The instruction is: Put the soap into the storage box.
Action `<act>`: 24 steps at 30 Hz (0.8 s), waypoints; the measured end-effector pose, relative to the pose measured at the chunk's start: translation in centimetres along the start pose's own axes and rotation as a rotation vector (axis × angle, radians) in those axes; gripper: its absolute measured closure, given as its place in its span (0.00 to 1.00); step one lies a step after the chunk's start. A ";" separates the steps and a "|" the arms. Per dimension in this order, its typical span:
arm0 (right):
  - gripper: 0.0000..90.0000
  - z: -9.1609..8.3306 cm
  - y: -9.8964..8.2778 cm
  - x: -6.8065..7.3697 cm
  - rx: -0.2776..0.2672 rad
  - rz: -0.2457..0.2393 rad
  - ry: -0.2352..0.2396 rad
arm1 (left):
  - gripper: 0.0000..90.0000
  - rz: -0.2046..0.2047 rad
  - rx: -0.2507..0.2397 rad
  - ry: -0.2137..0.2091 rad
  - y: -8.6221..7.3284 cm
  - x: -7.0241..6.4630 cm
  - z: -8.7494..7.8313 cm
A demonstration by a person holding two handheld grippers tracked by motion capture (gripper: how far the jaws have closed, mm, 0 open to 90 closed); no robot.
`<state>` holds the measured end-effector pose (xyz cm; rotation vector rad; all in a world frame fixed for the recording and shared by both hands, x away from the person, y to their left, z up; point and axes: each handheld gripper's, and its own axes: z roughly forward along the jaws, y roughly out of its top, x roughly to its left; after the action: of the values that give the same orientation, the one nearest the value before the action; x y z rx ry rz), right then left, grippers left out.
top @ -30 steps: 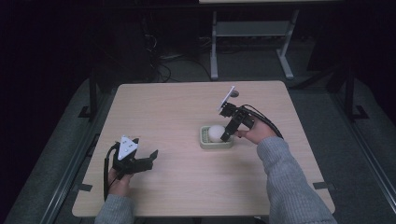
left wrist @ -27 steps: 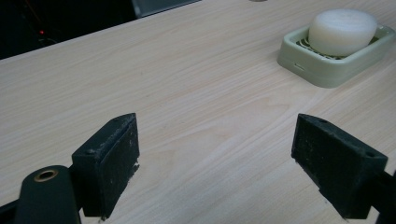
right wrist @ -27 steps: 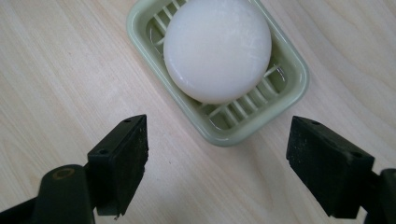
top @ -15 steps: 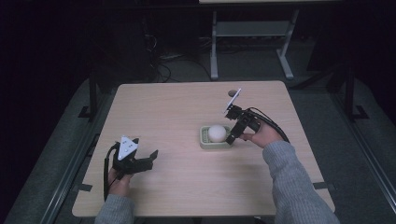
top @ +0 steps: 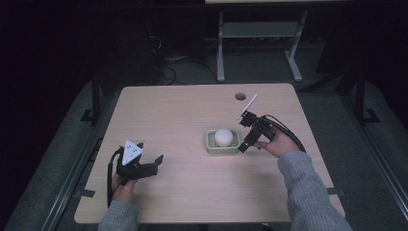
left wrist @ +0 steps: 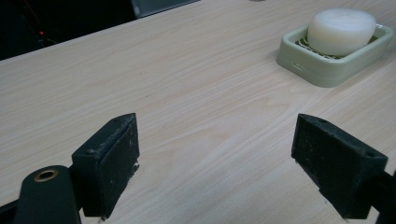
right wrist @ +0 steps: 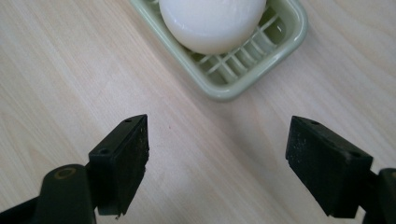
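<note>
right gripper (top: pixel 244 146) has backed off the soap (top: pixel 223 137) resting in its dish (top: pixel 210 145); both grippers' fingers wide open, empty; placing looks done.

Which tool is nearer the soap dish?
The right tool, just beside the green soap dish holding the white soap; the left tool rests far off near the table's front-left.

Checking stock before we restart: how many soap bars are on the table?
1. The round white soap bar lies in the green soap dish near the table's middle, just left of the open right tongs.
</note>
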<state>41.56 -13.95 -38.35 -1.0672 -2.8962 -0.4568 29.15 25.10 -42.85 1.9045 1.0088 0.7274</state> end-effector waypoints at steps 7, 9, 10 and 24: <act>0.23 0.3 -1.1 -0.1 0.001 0.007 0.005 | 0.16 -0.004 -0.002 0.001 0.0 -0.1 0.1; 0.23 0.3 -1.3 0.0 0.000 0.007 0.001 | 0.16 -0.003 -0.002 0.001 0.0 -0.1 0.1; 0.23 0.2 -1.6 0.0 -0.003 0.004 0.000 | 0.16 -0.004 -0.002 0.001 0.0 -0.1 0.1; 0.23 0.3 -4.0 0.8 -0.005 0.003 -0.002 | 0.16 0.000 0.001 -0.002 0.0 -0.1 0.1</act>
<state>38.39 -16.26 -39.64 -1.0734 -2.8963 -0.4638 29.15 24.98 -42.91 1.9059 1.0078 0.7253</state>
